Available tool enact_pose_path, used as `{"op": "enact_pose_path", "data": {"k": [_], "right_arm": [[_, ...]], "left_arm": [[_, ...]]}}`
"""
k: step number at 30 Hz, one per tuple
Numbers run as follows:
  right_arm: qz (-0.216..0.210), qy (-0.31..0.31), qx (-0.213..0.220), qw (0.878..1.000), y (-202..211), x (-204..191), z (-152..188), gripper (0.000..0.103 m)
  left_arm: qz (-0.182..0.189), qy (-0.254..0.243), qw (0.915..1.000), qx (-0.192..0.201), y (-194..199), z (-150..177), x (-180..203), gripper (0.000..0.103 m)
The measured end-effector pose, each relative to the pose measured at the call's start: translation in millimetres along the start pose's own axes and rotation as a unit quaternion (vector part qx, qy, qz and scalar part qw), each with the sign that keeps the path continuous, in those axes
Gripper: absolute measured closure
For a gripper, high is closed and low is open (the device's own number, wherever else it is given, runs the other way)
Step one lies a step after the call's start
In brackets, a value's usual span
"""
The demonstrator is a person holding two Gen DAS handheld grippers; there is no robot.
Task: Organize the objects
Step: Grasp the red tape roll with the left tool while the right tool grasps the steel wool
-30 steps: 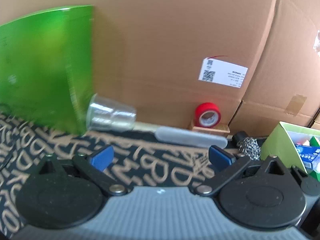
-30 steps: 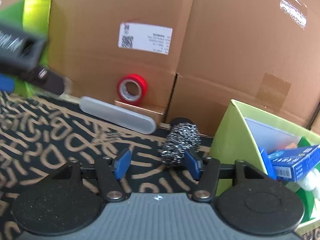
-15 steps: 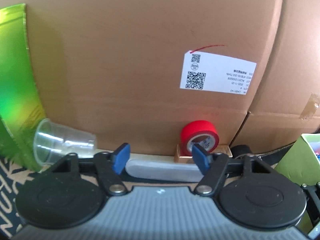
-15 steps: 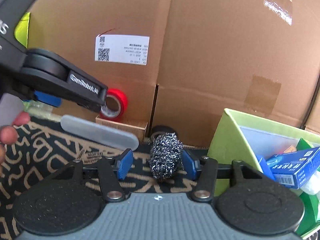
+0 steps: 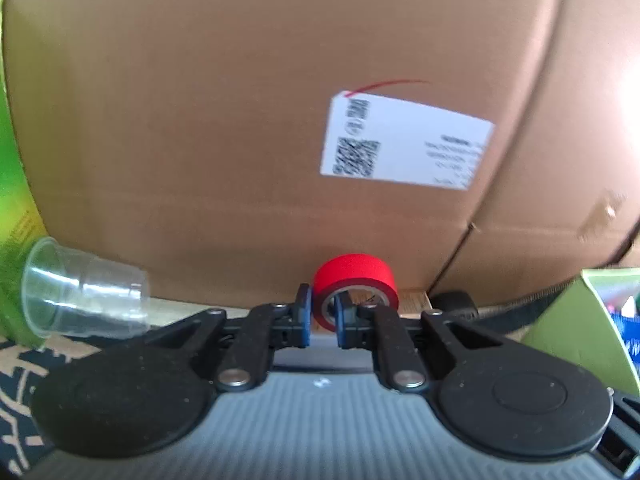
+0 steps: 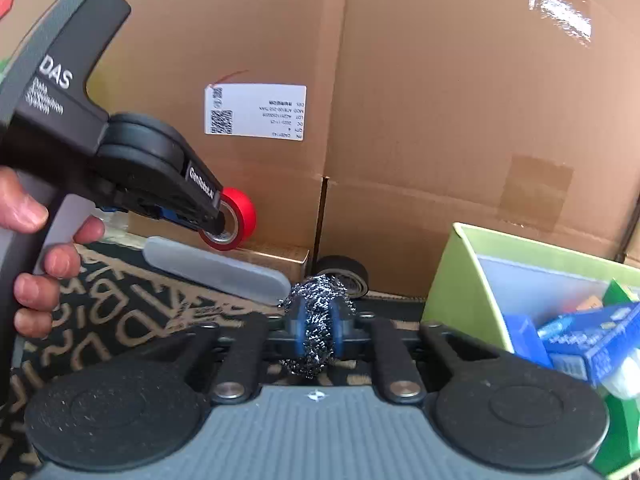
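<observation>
A red tape roll (image 5: 356,276) stands on edge on a small cardboard block against the big cardboard box. My left gripper (image 5: 322,320) has its jaws closing, and the pads pinch the left wall of the roll, one pad inside the core. In the right wrist view the left gripper (image 6: 218,222) is held by a hand (image 6: 36,240) and reaches the red tape roll (image 6: 240,208). My right gripper (image 6: 318,330) is shut on a steel wool scourer (image 6: 318,300), which bulges above and below the blue pads.
A clear plastic cup (image 5: 80,296) lies on its side at the left beside a green box (image 5: 12,200). A long translucent case (image 6: 216,268) lies on the patterned mat. At the right, an open green bin (image 6: 460,280) holds blue packets. A black roll (image 6: 344,272) sits behind the scourer.
The left gripper came forward to the red tape and its jaws went from wide open to pinching the roll's wall. The right jaws closed on the scourer.
</observation>
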State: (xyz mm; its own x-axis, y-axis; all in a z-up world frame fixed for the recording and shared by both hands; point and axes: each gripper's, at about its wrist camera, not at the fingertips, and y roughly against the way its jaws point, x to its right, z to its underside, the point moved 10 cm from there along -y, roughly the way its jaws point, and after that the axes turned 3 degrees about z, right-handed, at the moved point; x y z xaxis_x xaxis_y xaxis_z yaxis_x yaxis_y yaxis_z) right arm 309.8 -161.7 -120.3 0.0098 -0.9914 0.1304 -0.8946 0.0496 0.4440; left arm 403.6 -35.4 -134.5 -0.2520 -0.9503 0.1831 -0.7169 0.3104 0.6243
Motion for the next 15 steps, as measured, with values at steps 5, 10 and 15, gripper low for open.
{"op": "enact_pose_path", "data": {"k": [5, 10, 15], "right_arm": [[-0.038, -0.031, 0.003, 0.999, 25.1, 0.9, 3.1, 0.101], [-0.059, -0.057, 0.0, 0.997, 38.5, -2.1, 9.1, 0.101], [-0.052, -0.033, 0.002, 0.998, 34.4, -7.3, 14.4, 0.073]], "left_arm": [[0.003, -0.001, 0.9999, -0.013, 25.3, 17.0, 5.2, 0.092], [0.0, -0.009, 0.9998, -0.017, 56.9, 28.4, 12.6, 0.092], [0.003, -0.021, 0.9998, -0.004, 77.1, 30.7, 11.3, 0.092]]}}
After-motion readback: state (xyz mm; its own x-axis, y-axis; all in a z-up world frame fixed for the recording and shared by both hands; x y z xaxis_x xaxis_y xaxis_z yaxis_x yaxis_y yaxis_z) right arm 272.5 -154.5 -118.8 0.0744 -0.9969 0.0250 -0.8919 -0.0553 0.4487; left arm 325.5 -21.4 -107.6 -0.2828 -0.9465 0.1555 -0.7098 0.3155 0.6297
